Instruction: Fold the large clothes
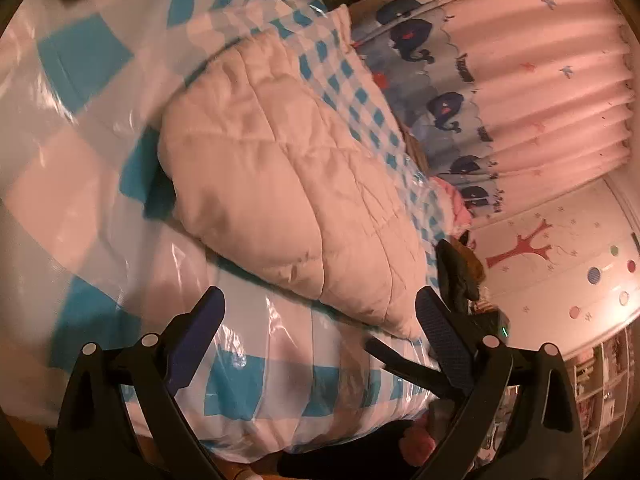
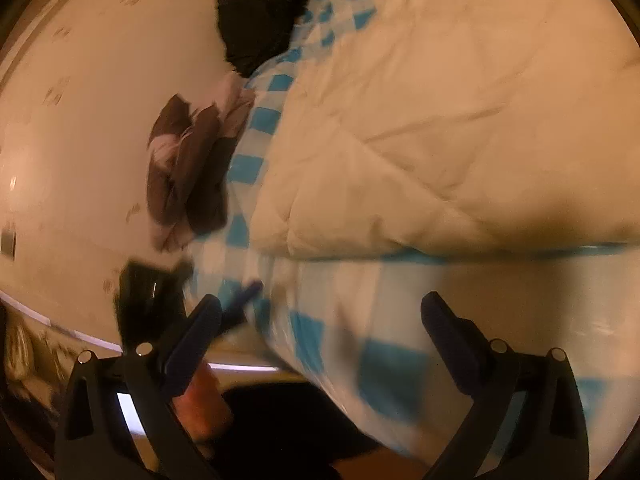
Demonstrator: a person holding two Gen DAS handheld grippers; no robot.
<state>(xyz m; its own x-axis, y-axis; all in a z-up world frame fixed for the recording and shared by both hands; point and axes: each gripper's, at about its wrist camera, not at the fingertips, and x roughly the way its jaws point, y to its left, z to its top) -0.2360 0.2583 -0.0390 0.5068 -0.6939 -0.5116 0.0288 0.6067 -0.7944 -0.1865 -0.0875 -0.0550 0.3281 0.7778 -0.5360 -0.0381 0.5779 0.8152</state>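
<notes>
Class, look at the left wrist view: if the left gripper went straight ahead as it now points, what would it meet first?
Most likely the folded cream quilted garment, lying on the blue-checked cover. The left gripper is open and empty; depth is unclear, so it might touch the cover first.

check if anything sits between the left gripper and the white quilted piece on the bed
Nothing visible does. The left gripper is open just short of the near edge of the white quilted piece, with only the blue checked bedcover beneath.
</notes>
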